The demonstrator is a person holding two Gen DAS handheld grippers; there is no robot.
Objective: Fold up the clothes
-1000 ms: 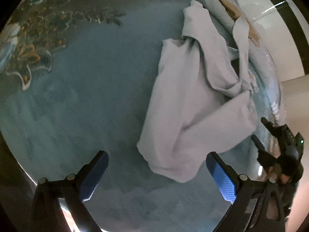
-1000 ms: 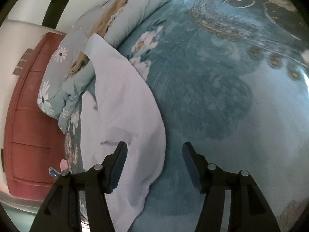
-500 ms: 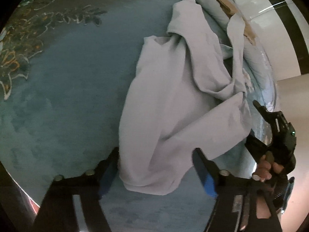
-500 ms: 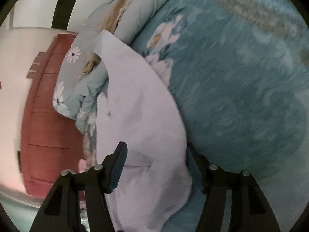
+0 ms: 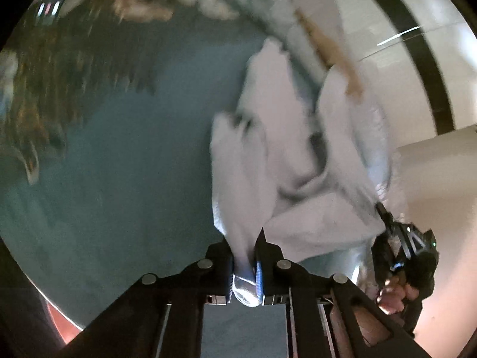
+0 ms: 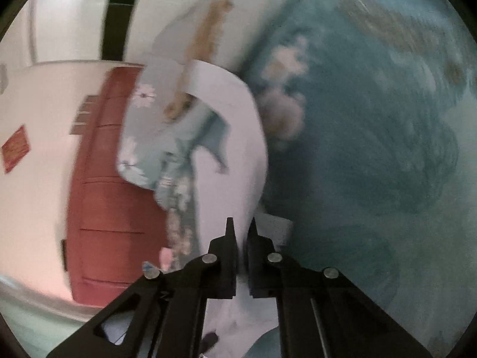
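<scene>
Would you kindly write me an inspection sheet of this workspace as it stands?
Surface: teal floral bedspread, blurred.
Job's things: pale lilac cloth garment, crumpled, lifted at two edges.
Clutter: light blue flowered quilt bunched beside the garment.
Grippers: left gripper shut on the garment, jaws just closed; right gripper shut on the garment, jaws just closed.
Cables: nothing seen.
Surroundings: red panelled headboard, white wall.
</scene>
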